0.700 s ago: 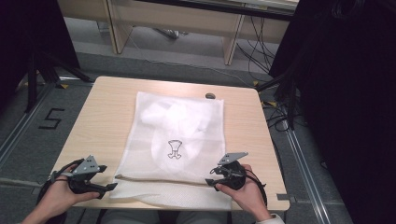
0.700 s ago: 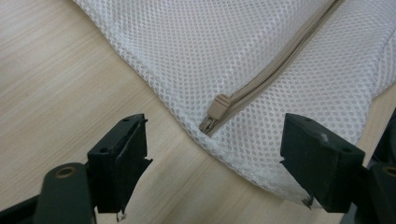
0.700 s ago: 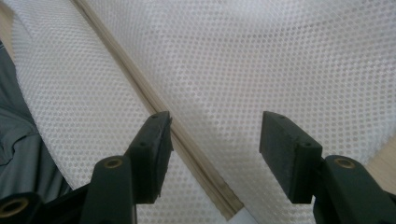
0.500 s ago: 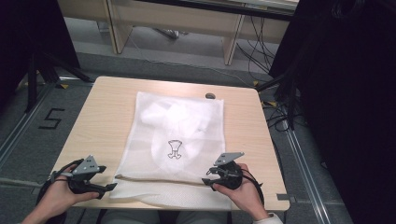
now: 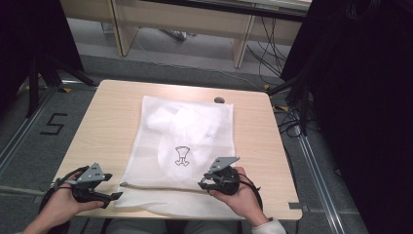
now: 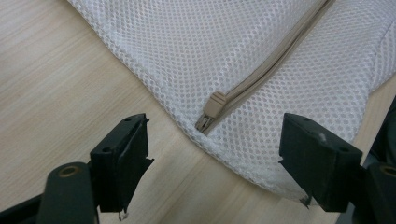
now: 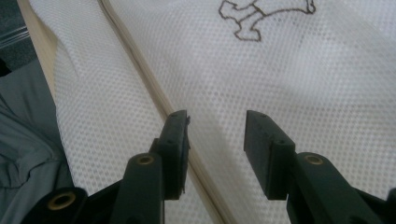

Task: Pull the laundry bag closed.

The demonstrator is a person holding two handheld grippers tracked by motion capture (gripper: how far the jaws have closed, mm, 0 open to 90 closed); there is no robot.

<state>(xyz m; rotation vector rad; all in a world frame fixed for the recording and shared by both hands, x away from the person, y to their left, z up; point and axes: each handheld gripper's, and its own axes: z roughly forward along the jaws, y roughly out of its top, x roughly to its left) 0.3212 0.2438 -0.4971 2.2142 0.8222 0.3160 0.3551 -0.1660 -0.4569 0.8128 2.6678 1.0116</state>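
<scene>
A white mesh laundry bag (image 5: 187,136) lies flat on the wooden table (image 5: 107,122), with white cloth inside and a small dark logo (image 5: 182,156) on it. Its beige zipper (image 5: 160,186) runs along the near edge. At the bag's near left corner my left gripper (image 5: 111,186) stands open, its jaws wide to either side of the zipper pull (image 6: 215,105) and not touching it. My right gripper (image 5: 203,181) is open over the bag's near right part. In the right gripper view the zipper line (image 7: 154,93) passes under the left jaw.
A small dark object (image 5: 219,100) sits at the table's far edge. Desk legs and cables stand on the floor beyond, and a "5" (image 5: 53,124) is marked on the floor at the left. Black curtains hang at both sides. The person's grey trousers (image 7: 23,154) show below the near edge.
My right gripper has moved left along the bag's near edge, over the mesh. The left gripper and the bag have stayed put.
</scene>
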